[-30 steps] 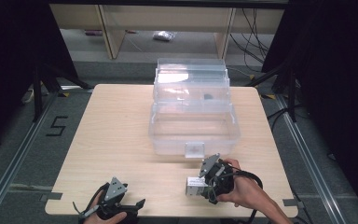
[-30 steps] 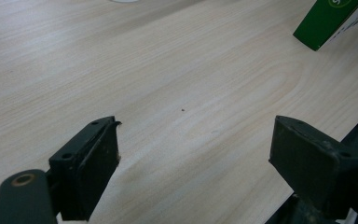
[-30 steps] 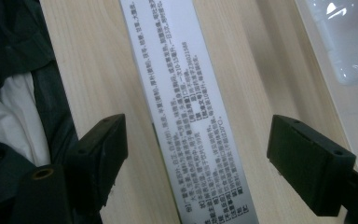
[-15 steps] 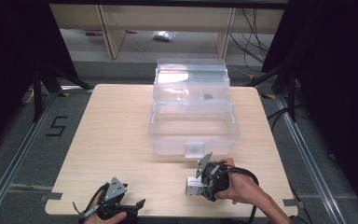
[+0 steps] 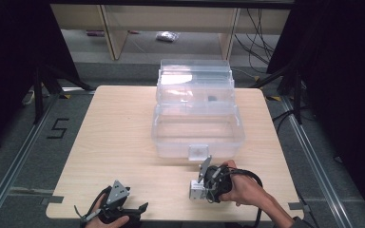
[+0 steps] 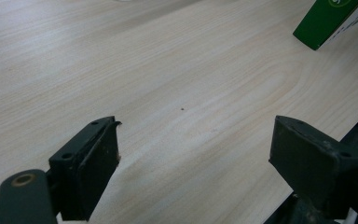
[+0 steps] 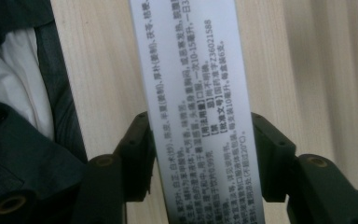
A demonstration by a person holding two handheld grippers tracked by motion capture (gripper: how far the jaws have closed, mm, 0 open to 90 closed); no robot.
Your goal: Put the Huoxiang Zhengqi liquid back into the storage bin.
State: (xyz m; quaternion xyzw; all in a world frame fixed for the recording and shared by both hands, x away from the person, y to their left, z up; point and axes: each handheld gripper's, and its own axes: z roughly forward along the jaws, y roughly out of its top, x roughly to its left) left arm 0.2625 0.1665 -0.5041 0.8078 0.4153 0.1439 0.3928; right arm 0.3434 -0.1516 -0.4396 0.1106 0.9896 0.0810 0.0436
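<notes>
Jaws of right gripper (image 7: 198, 163) just closed against small box (image 7: 193, 93) sides

On the far half of the light wooden counter (image 5: 119, 128) we see a clear plastic box (image 5: 197, 130) with its lid standing open behind it. Beyond the counter, on the grey floor (image 5: 138, 52), lies a small clear bag (image 5: 166, 36) between wooden legs. At the left we read a black mark "5" (image 5: 58, 128) on the floor.
</notes>
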